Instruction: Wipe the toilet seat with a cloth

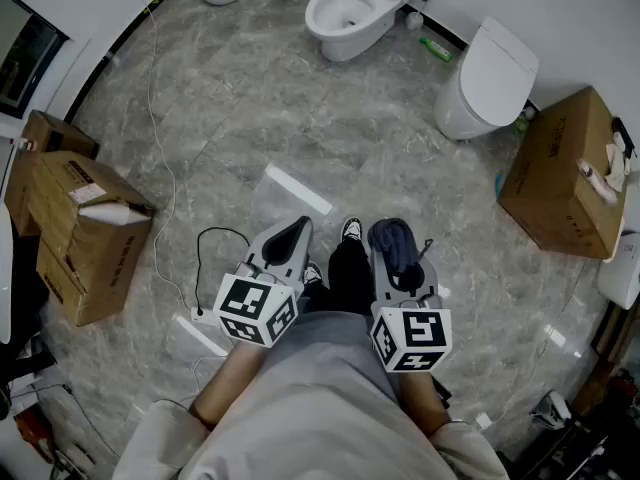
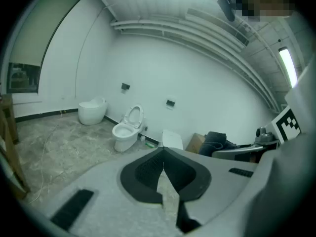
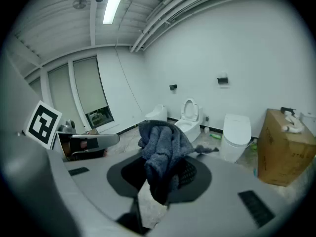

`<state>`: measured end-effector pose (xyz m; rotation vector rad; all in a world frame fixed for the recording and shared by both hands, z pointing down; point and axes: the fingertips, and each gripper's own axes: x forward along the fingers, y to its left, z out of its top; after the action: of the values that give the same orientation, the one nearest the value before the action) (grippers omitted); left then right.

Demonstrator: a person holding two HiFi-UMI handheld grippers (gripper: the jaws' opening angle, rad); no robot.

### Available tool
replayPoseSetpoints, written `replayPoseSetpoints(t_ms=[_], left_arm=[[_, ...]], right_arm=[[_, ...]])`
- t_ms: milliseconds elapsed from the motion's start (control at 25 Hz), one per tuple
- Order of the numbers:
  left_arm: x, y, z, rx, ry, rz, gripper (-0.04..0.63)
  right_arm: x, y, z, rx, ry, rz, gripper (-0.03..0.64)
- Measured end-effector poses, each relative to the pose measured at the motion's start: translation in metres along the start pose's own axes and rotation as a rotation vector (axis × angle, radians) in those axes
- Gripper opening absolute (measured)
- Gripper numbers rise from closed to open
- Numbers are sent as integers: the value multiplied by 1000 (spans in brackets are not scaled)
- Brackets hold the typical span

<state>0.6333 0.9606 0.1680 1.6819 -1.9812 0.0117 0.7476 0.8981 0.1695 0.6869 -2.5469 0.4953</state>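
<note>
Since wiping needs the dark cloth point(image 3: 158, 142) in hand, my right hand-held gripper point(image 3: 165, 162) pinches it bunched between its jaws. My left hand-held gripper point(image 2: 163, 157), empty, is pressed together. Well ahead of both stands the open toilet point(image 1: 345, 13), not yet within reach.

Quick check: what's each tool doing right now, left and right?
Left tool: closed, nothing between its jaws.
Right tool: closed on a dark cloth.
</note>
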Motion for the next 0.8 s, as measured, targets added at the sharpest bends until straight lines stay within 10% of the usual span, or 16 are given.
replayPoseSetpoints(t_ms=[800], left_arm=[[159,6,84,42,1,142,8]], right_arm=[[126,-127,99,50,38,230,94]])
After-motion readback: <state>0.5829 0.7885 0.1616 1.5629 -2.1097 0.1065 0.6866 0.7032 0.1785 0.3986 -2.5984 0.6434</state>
